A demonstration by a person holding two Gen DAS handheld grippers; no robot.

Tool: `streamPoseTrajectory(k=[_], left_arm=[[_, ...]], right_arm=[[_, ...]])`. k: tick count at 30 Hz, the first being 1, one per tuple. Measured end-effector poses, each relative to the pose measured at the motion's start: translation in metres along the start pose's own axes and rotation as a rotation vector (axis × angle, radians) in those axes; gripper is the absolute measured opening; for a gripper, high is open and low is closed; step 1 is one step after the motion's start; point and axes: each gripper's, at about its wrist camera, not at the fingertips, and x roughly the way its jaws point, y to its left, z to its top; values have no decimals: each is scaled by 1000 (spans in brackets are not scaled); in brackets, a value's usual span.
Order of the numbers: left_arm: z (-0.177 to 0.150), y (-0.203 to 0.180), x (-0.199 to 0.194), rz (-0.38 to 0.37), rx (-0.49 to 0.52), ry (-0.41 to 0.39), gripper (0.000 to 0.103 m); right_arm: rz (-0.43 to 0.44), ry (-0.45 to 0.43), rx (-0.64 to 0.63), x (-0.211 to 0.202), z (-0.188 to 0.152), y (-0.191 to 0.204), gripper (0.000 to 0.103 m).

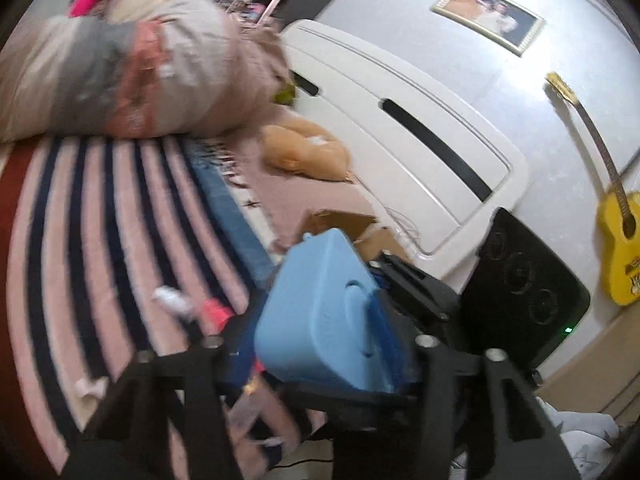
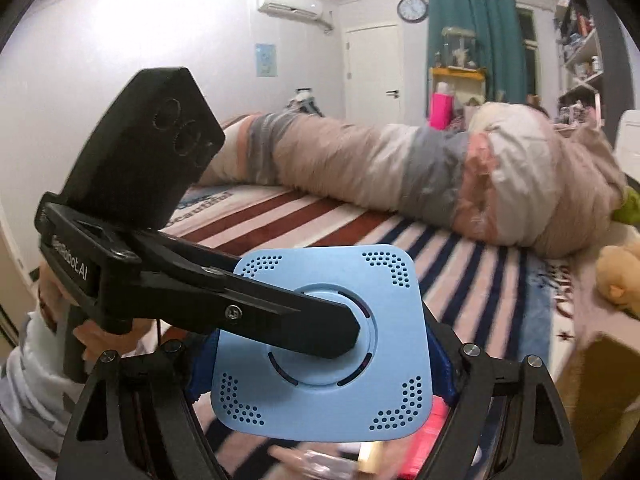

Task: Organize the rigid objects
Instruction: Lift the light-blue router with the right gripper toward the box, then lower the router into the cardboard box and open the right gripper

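Blue box point(image 2: 320, 384): held above bed, clamped between both grippers | right gripper point(image 2: 320, 400): closed on box sides | left gripper point(image 1: 340, 344): closed on box, finger point(image 2: 288, 320) across lid disc | box contents: cannot tell | bed point(image 1: 100, 220): striped blanket, bundled duvet point(image 2: 440, 172) beyond

A home bedroom: a bed point(image 2: 320, 216) with striped cover and rolled duvet point(image 2: 400, 168), white headboard point(image 1: 400, 120), yellow guitar point(image 1: 620, 240) against the wall, air conditioner point(image 2: 294, 4), wall clock point(image 2: 412, 9)

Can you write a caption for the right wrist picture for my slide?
Both tools hold a light blue box above a striped bed.
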Motion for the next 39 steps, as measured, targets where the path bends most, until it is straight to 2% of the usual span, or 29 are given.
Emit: streamPoseTrajectory(k=[4, 9, 13, 16, 22, 23, 26, 27, 29, 31, 33, 37, 39], left_arm=[[19, -46, 37, 39, 95, 19, 42], [34, -92, 93, 56, 195, 96, 39], [36, -112, 144, 80, 243, 203, 36], [31, -114, 176, 100, 252, 283, 36], [20, -111, 210, 135, 256, 377, 37], [20, -112, 210, 153, 264, 377, 40], [22, -110, 201, 184, 267, 347, 58], [23, -109, 194, 195, 269, 330, 61], [27, -106, 173, 224, 272, 278, 63], [29, -102, 147, 236, 265, 224, 65], [31, -97, 121, 262, 253, 172, 67], [28, -75, 61, 377, 236, 73, 70], [22, -60, 33, 436, 220, 35, 72]], right_arm=[[-30, -15, 63, -32, -5, -42, 79], [-115, -3, 117, -73, -23, -87, 79], [-166, 98, 164, -82, -41, -119, 79], [-170, 182, 220, -79, -57, -140, 79], [-169, 302, 298, -72, -84, -162, 79], [-175, 317, 303, -71, -86, -163, 79], [-252, 353, 293, -68, -90, -164, 81], [-264, 357, 293, -66, -90, -165, 83], [-277, 356, 295, -68, -87, -163, 84], [-295, 337, 283, -72, -81, -157, 90], [-306, 302, 247, -72, -72, -147, 92], [-347, 253, 181, -68, -46, -114, 92], [-316, 238, 152, -63, -35, -96, 92]])
